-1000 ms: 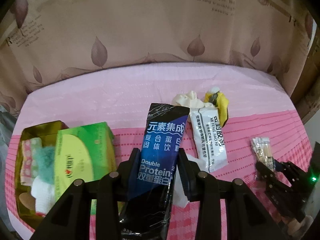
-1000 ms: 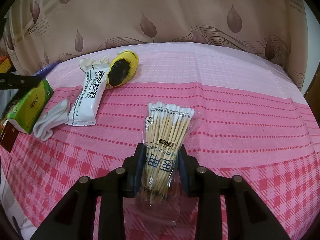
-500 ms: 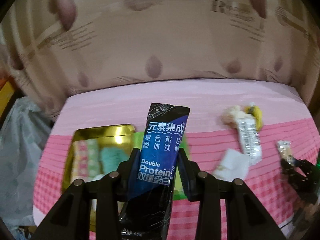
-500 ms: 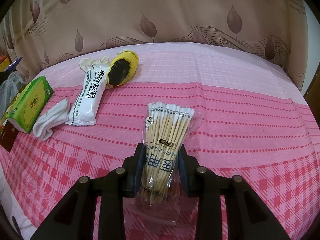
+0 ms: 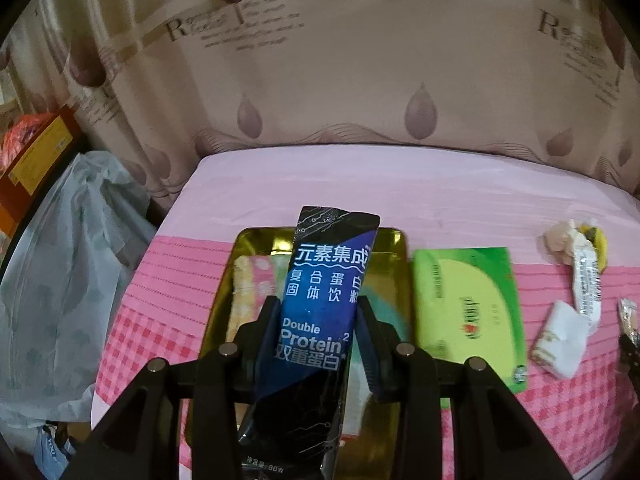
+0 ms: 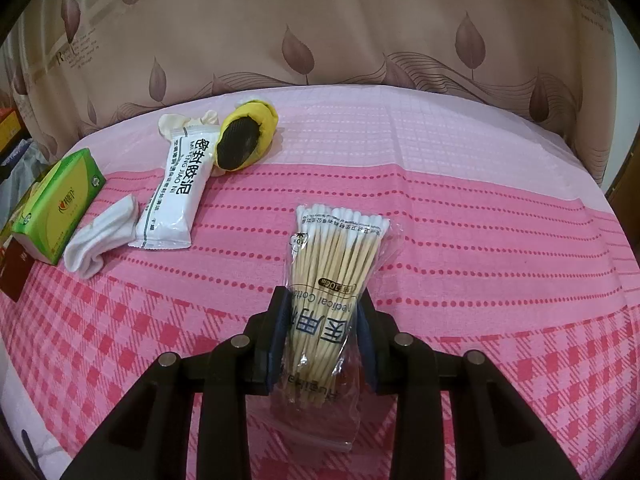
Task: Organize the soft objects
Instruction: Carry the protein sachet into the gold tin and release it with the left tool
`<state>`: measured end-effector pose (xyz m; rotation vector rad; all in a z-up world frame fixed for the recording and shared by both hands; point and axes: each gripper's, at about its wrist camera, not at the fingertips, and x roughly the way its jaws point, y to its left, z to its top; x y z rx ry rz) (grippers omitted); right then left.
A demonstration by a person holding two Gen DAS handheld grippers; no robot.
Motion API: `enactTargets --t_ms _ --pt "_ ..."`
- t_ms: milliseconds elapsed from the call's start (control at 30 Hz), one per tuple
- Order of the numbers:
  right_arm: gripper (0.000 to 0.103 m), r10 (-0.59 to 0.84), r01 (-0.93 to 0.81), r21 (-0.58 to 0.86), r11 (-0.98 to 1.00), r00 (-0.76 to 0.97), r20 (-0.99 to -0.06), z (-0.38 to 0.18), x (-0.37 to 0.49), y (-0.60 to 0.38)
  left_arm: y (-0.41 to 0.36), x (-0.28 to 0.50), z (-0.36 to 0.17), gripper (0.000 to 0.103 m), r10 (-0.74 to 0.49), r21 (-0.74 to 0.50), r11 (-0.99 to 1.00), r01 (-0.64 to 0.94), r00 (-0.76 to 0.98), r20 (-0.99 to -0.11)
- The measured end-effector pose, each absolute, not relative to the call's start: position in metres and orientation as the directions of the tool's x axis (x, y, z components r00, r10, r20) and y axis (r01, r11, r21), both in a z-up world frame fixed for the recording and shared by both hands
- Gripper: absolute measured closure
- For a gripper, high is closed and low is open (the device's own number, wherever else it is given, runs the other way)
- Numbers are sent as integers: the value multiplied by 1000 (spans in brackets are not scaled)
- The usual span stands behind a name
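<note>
The left gripper [image 5: 318,322] clamps the blue protein sachet [image 5: 324,300] mid-frame, right over the gold tray [image 5: 394,276], with the green tissue pack [image 5: 466,304] beside it. The right gripper [image 6: 322,330] pinches the bag of cotton swabs [image 6: 334,280] low in centre frame above the pink cloth [image 6: 480,240].

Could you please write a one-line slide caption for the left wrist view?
Left gripper holds a blue protein sachet above a gold tray, beside a green tissue pack.

Before me, a beige leaf-printed curtain [image 6: 360,32] hangs behind the desk's pink checked cloth [image 6: 500,240]; lighting is dim.
</note>
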<state>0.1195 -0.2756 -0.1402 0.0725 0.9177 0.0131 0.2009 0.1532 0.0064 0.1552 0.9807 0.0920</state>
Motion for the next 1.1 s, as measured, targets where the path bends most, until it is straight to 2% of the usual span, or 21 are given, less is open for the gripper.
enactTargets --t_ms 900,1100 --pt "71 27 19 48 999 605 -795 -141 119 -274 191 230 -55 65 152 164 986 -12 454 -878" --pt "71 26 19 47 999 605 -796 -142 120 -274 189 231 -65 62 129 142 990 -3 429 -894"
